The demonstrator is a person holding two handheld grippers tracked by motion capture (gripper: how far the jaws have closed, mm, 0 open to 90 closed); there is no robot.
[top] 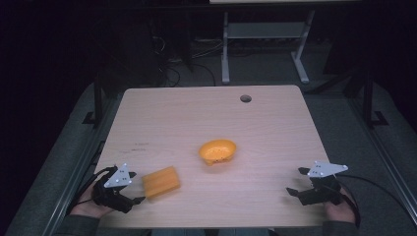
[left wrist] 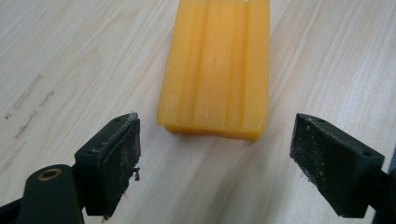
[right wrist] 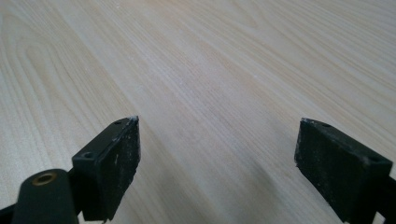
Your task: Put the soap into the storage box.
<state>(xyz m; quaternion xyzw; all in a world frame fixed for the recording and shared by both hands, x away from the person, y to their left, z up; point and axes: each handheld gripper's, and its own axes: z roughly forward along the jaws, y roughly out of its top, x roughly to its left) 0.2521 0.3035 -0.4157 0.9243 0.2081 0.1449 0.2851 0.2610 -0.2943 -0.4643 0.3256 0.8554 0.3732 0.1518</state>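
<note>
An orange ridged block [top: 161, 182] lies flat on the wooden table [top: 206, 113] near the front left. My left gripper [top: 136, 187] stands open just to its left, jaws spread wide and pointed at it. In the left gripper view the block [left wrist: 217, 70] lies lengthwise just ahead of the left gripper [left wrist: 215, 156], a little beyond the pads and untouched. An orange bowl [top: 218, 151] sits upright near the table's middle. My right gripper [top: 295, 180] rests open at the front right. In the right gripper view the right gripper [right wrist: 217, 144] has bare wood between its jaws.
A round cable hole [top: 245, 98] sits near the table's far edge. Behind the table stands the white frame of another desk [top: 226, 49] on a dark floor. Faint dark scuffs [top: 135, 145] mark the wood left of the bowl.
</note>
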